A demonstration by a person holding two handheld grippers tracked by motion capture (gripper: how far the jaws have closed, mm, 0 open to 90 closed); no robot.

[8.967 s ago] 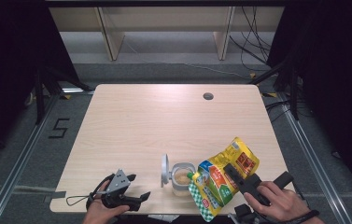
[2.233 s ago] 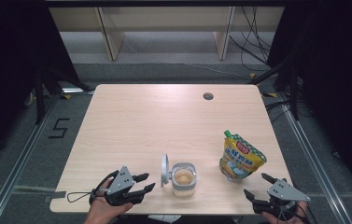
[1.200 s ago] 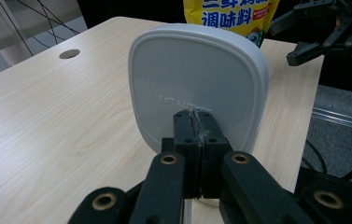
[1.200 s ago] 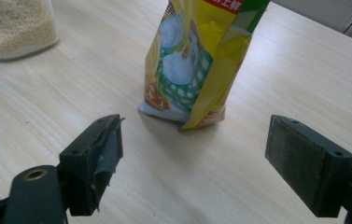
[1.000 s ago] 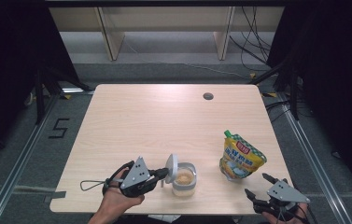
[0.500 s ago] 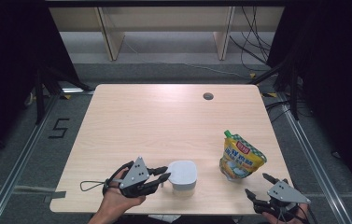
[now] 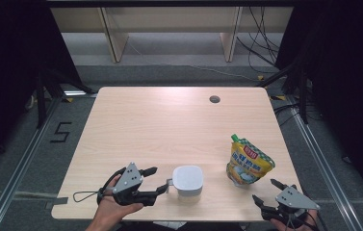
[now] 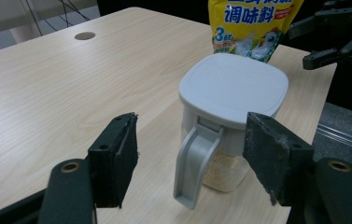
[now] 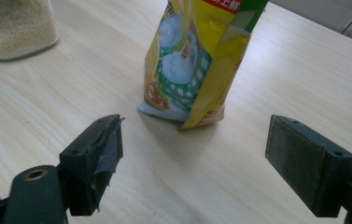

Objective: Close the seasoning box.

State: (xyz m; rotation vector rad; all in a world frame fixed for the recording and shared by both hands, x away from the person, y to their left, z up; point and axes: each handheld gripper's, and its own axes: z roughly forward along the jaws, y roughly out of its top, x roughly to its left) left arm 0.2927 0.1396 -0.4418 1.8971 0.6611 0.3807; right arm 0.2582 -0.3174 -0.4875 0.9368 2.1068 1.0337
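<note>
A clear jar (image 7: 187,179) of pale granules stands near the table's front edge, its grey-white lid (image 8: 234,86) lying flat and closed. My left gripper (image 7: 161,177) lies just left of the jar. Its jaws have just been opening and now stand open. The lid's hanging tab (image 8: 193,165) is between them, untouched. A yellow seasoning pouch (image 7: 249,161) stands upright to the right of the jar. My right gripper (image 7: 264,190) rests open by the front right corner, pointing at the pouch (image 9: 197,60) with nothing between its jaws.
The wooden table (image 7: 169,125) has a round cable hole (image 7: 214,99) at the back right. The jar's base (image 9: 10,28) appears at the upper left of the right gripper view. Dark floor and shelf legs lie beyond the table's far edge.
The jar's lid, upright a second ago, now lies closed on the jar. My left gripper has let go of it, opened and drawn back a little. The right gripper has stayed still.
</note>
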